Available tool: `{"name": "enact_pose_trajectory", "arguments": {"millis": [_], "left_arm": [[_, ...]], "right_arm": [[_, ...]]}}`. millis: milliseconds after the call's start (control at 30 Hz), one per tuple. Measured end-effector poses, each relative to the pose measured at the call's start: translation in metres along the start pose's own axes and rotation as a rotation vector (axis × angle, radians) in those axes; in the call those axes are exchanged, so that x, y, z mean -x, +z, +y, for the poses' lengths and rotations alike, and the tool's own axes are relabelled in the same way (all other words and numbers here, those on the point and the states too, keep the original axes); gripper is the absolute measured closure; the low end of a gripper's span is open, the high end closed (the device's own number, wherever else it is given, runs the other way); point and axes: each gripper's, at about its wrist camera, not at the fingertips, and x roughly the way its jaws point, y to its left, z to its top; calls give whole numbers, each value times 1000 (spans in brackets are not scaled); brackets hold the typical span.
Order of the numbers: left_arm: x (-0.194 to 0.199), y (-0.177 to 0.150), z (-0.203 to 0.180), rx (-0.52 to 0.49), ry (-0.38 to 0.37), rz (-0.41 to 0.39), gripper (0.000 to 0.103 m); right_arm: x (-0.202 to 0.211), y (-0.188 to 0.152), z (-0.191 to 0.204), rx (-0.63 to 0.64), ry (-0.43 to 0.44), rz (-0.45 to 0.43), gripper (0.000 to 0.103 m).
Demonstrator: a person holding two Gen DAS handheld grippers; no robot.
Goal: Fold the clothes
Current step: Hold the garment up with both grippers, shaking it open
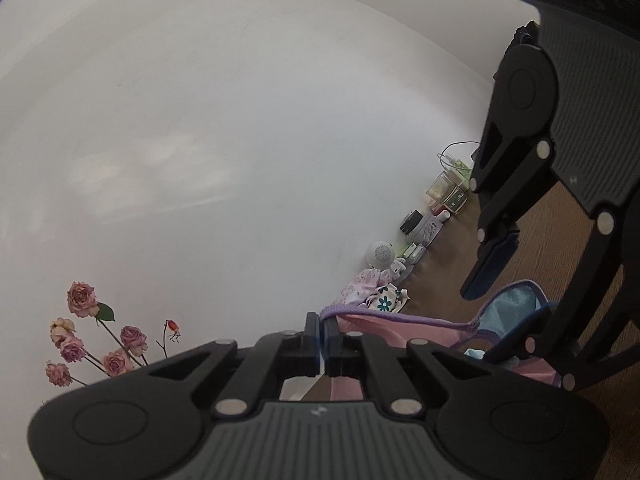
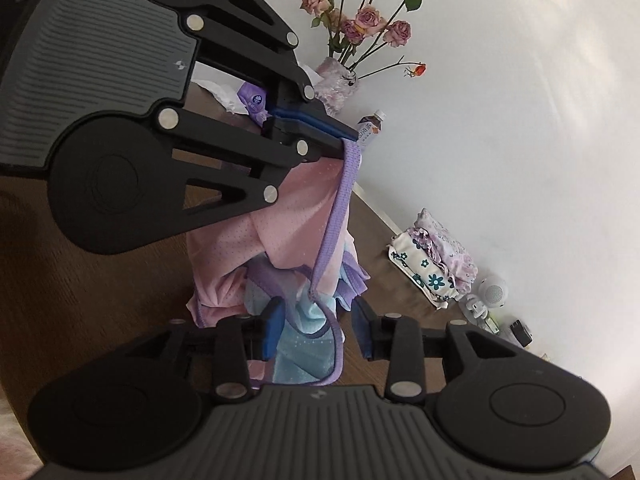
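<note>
A pink mesh garment [image 2: 304, 208] with purple trim and a light blue part hangs above the brown table [image 2: 100, 280]. My left gripper [image 2: 347, 137] is shut on its purple trim at the top, and the cloth drapes down from there. In the left wrist view the same pinch shows at my left gripper [image 1: 322, 336], with the pink garment [image 1: 400, 330] stretching off to the right. My right gripper [image 2: 318, 328] stands open low down, its blue-padded fingers on either side of the hanging blue part. From the left wrist view my right gripper [image 1: 484, 322] shows open too.
A folded stack of floral clothes [image 2: 436, 256] lies by the white wall. A vase of dried roses [image 2: 360, 20] and a bottle [image 2: 370, 126] stand at the table's back. A white round speaker [image 2: 494, 290] and small boxes [image 1: 444, 192] line the wall.
</note>
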Motion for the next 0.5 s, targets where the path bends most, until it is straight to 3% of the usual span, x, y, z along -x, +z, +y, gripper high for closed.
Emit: {"name": "enact_pose_trajectory", "arguments": {"millis": [33,100,133,300,367,500], "left_arm": [[1,0,0,-5,-1,-1,102],[2,0,-1,-14,-3,-1,102],[2,-1,-1,-19,-2,3,102],[1,-6,-3,-28,-28,51,97],[1,-9,-3,-10,-84,82,88],[0,-14,4,42,-193,147,85]], "right_arm": [[-1,1,-1,5,0,10,69],[-4,2,-3,16,-4,28,86],[-4,2,-3,24,-21,31,101],[-1,2,-8,-6,-118,3,102],[0,2,-13,-51,-144,-13,102],[3,3,-23,-141,-194,-47,102]]}}
